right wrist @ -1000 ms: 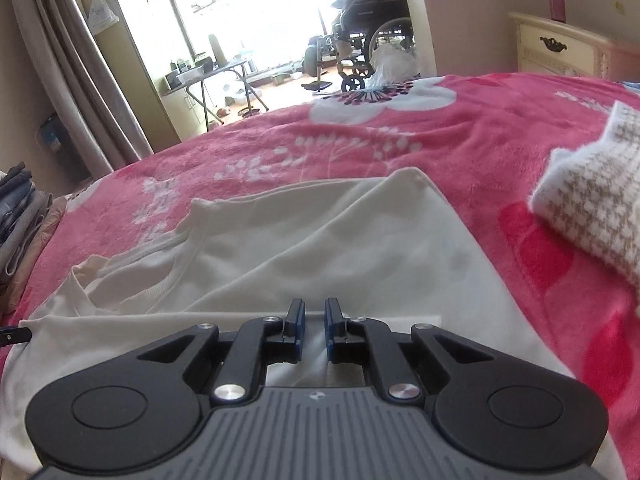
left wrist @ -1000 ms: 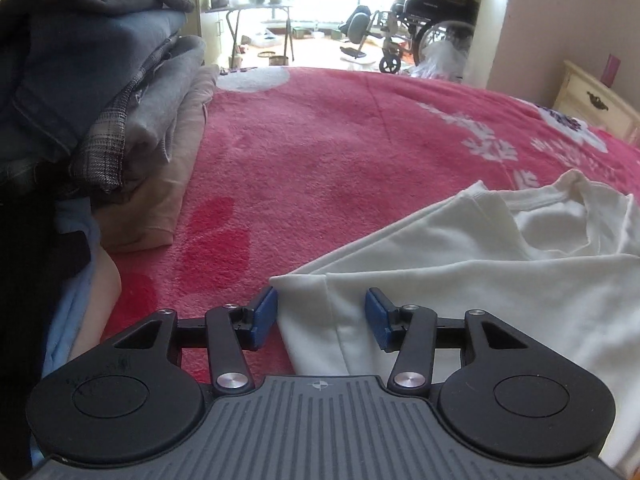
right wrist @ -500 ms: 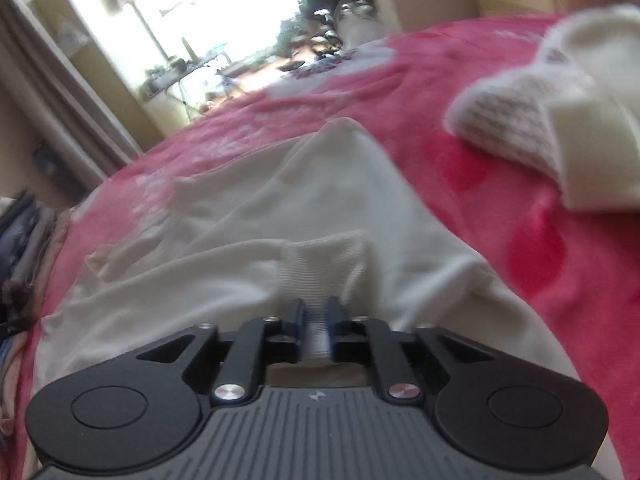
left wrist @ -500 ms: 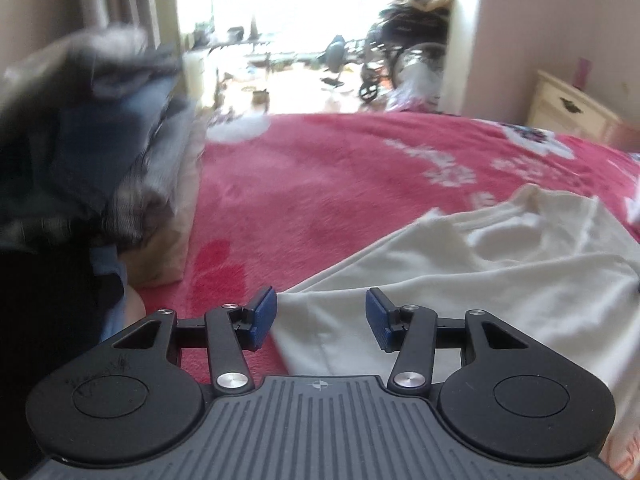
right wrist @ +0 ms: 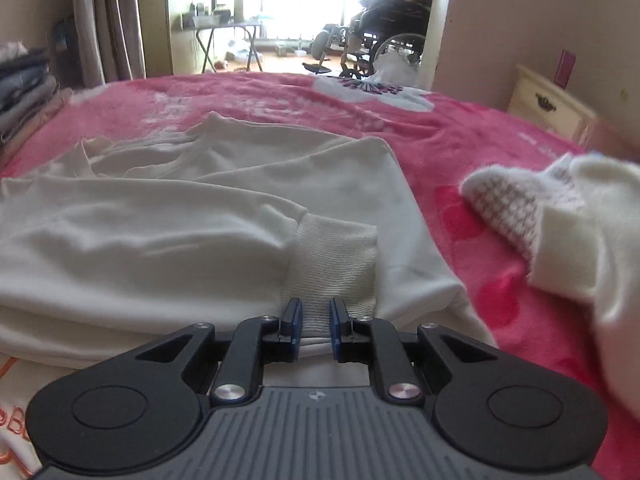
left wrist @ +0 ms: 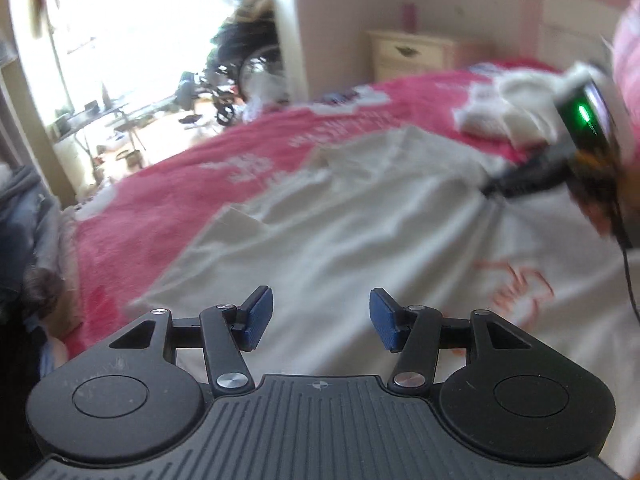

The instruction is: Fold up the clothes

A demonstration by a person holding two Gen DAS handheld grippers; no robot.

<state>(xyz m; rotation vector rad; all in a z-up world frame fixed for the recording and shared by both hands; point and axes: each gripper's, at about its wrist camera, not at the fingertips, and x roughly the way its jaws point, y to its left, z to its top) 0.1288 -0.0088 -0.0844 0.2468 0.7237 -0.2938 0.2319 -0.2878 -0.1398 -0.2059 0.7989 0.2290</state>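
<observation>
Cuff (right wrist: 334,264) of white sweatshirt (right wrist: 160,220) lies between right gripper (right wrist: 314,330) fingers.

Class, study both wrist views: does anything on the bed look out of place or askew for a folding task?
Mostly tidy. The white sweatshirt lies spread on the pink blanket, its sleeve folded across the body with the ribbed cuff at the right tool. A fuzzy white garment sits crumpled alongside, unfolded.
</observation>
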